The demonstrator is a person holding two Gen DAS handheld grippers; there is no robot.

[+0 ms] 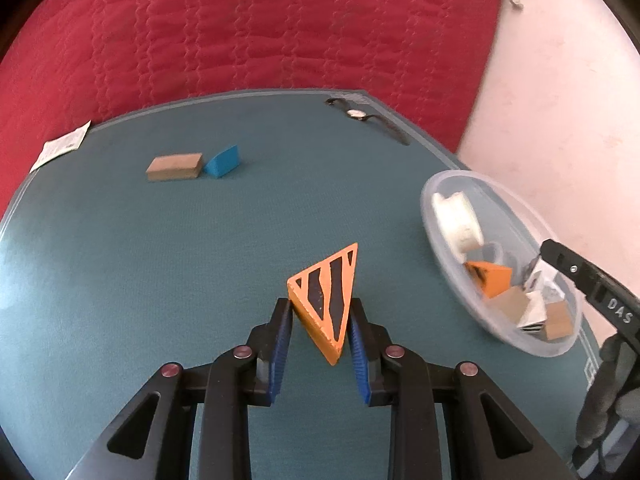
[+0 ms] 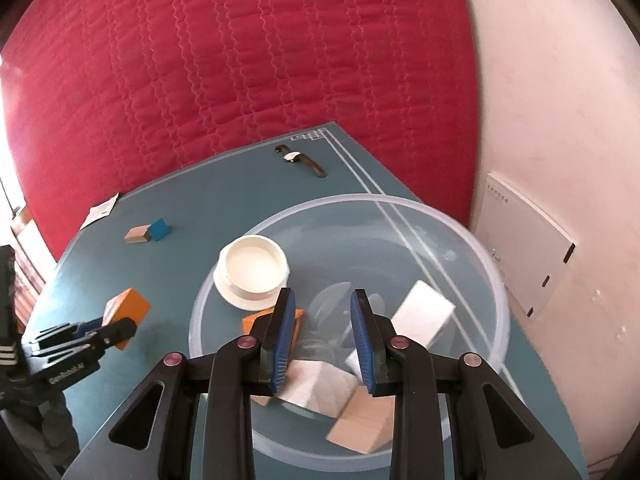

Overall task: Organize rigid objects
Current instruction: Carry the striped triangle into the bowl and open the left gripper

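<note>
Several blocks already lie in the clear plastic bowl [image 2: 496,280] at the right end of the teal table [image 1: 120,280], so the sorting looks to be well past its middle. Inside the bowl, going from the biggest down, sit a white tub [image 2: 254,266] leaning against the near-left wall, a white block [image 2: 424,316], a tan wooden block [image 2: 360,424], an orange block [image 2: 251,322] partly behind the gripper fingers, and some smaller pale pieces that the blur makes hard to tell apart; there may also be a clear or grey item at the bottom.

The right gripper [image 2: 322,344] hangs over the bowl with its jaws drawn close together and nothing between the pads, which suggests its own delivery is finished.

The left gripper [image 1: 320,344] is clamped on an orange wedge [image 1: 326,300] with black stripes, held on edge with its point tilted toward the camera, over the table and just left of the bowl. That piece has yet to go in.

Two objects remain loose on the far-left part of the table: a brown block [image 1: 174,167] and a blue wedge [image 1: 222,162], touching each other. A wristwatch [image 1: 356,114] near the far edge and a paper slip [image 1: 62,148] at the left corner are probably not part of the job.
</note>
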